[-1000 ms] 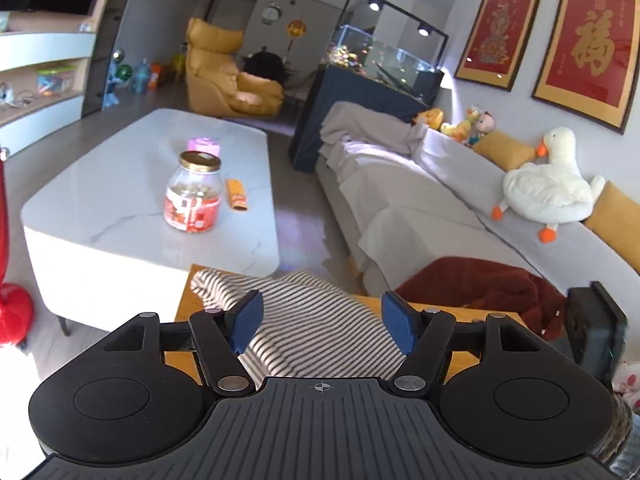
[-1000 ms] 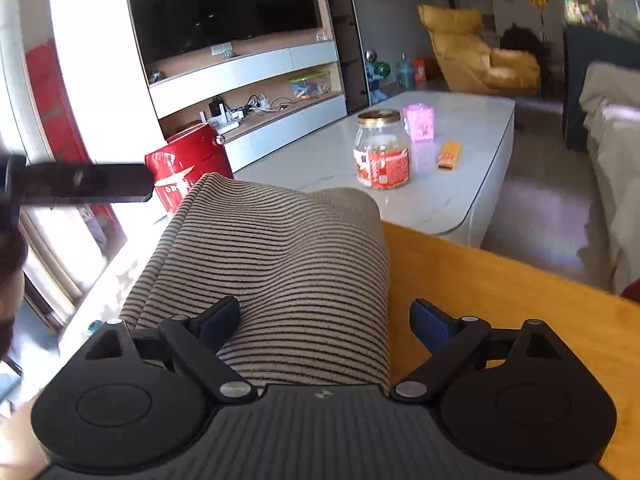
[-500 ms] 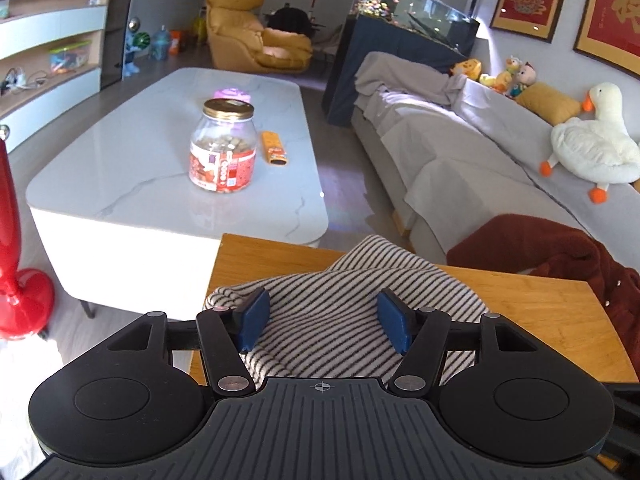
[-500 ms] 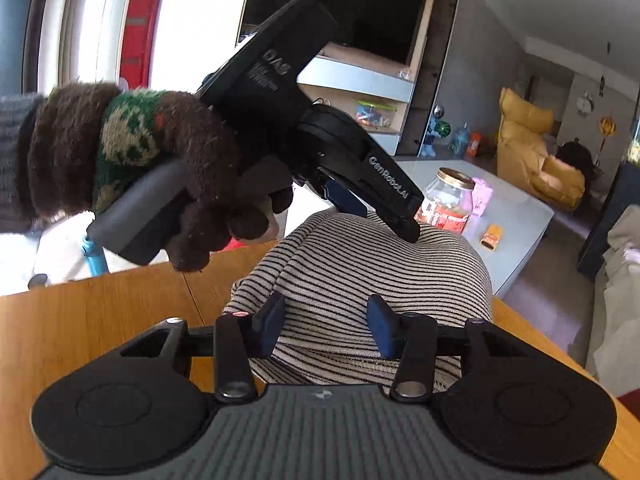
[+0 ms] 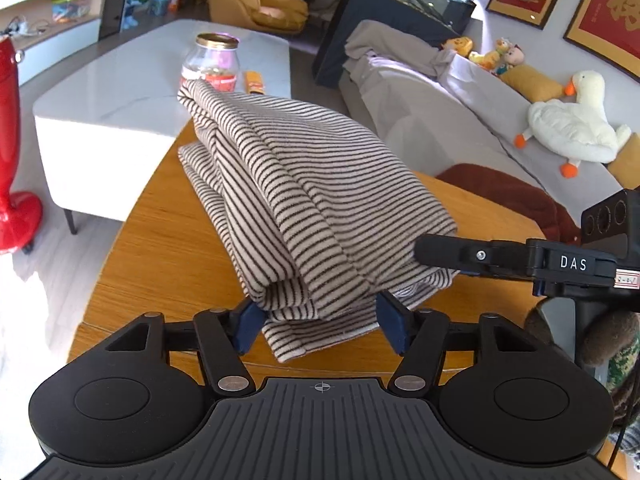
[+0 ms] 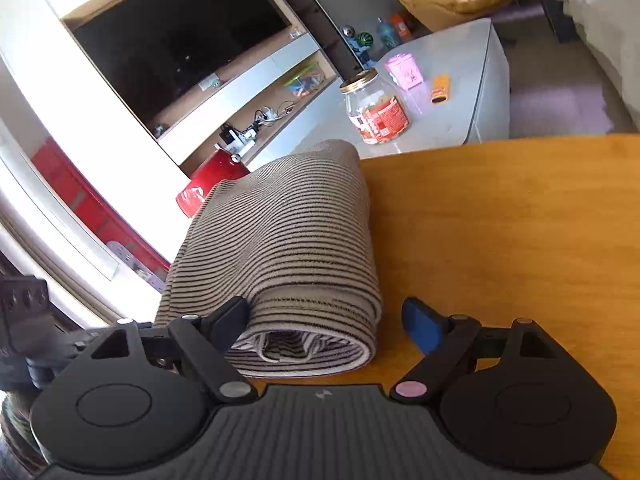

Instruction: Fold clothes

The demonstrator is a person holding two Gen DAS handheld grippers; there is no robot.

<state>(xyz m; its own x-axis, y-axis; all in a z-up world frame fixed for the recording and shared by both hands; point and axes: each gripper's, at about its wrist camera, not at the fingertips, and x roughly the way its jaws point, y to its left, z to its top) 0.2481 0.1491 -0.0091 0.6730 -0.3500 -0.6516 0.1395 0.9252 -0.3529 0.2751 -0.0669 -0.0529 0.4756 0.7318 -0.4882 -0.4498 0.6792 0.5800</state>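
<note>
A beige garment with thin dark stripes (image 5: 304, 184) lies folded in a thick bundle on the wooden table (image 5: 160, 240). My left gripper (image 5: 320, 322) is open, its blue pads on either side of the bundle's near end. My right gripper (image 6: 328, 324) is open around the bundle's rolled end (image 6: 304, 344); it also shows in the left wrist view (image 5: 436, 256), one finger touching the cloth's right side. The garment in the right wrist view (image 6: 280, 240) lies along the table's left edge.
A white coffee table (image 5: 120, 80) stands beyond the wooden table with a glass jar (image 5: 212, 60) and an orange packet (image 5: 254, 82). A dark red cloth (image 5: 504, 192) lies on the sofa (image 5: 440, 120) at right. A red object (image 5: 12, 160) stands at left.
The striped garment has been folded over into a thicker bundle. Both grippers have opened wider and now sit at the bundle's near ends. The right gripper moved to the cloth's right side.
</note>
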